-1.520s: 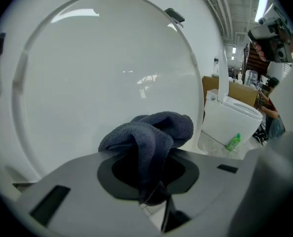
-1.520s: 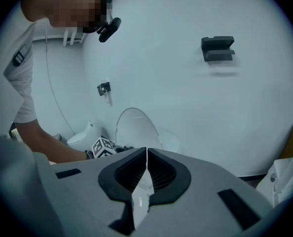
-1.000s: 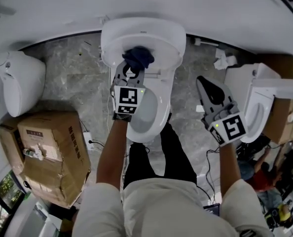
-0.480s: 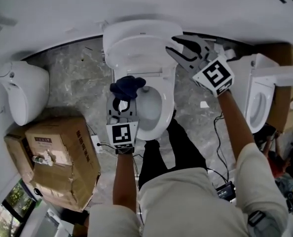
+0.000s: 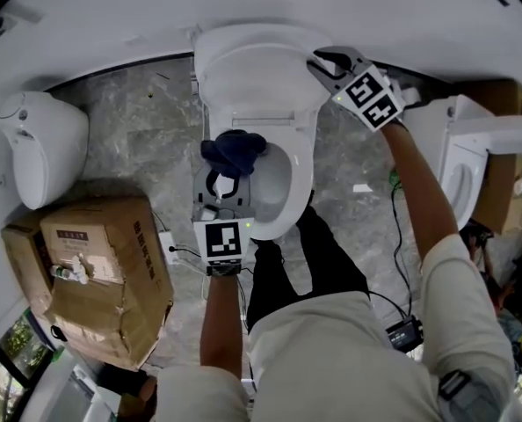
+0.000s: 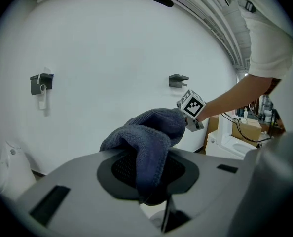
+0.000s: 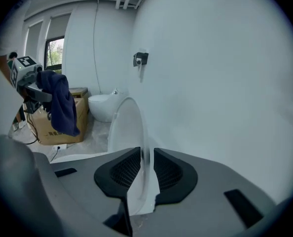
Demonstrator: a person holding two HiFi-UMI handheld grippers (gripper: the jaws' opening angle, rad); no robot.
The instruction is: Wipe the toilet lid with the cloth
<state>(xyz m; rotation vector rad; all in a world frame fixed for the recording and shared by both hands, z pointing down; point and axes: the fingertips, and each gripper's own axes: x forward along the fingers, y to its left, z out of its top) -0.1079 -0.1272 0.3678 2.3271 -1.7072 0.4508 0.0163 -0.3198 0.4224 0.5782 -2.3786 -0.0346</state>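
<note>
The white toilet lid (image 5: 259,77) stands raised against the wall. My right gripper (image 5: 324,64) is at its right edge. In the right gripper view the lid's rim (image 7: 129,127) runs between the pads of my right gripper (image 7: 145,167), whose jaws are closing on it. My left gripper (image 5: 228,176) hovers over the open bowl (image 5: 283,192), shut on a dark blue cloth (image 5: 235,152). The cloth (image 6: 146,137) bunches up and drapes over the left gripper's jaws, hiding the tips.
A second toilet (image 5: 41,148) and a taped cardboard box (image 5: 94,271) stand on the floor at the left. Another toilet (image 5: 454,165) and more boxes are at the right. Cables trail on the stone floor by my legs.
My right gripper rose from the lower right to the lid's right edge, and the rim now sits between its jaws. The left gripper drew the cloth back from the lid to over the bowl.
</note>
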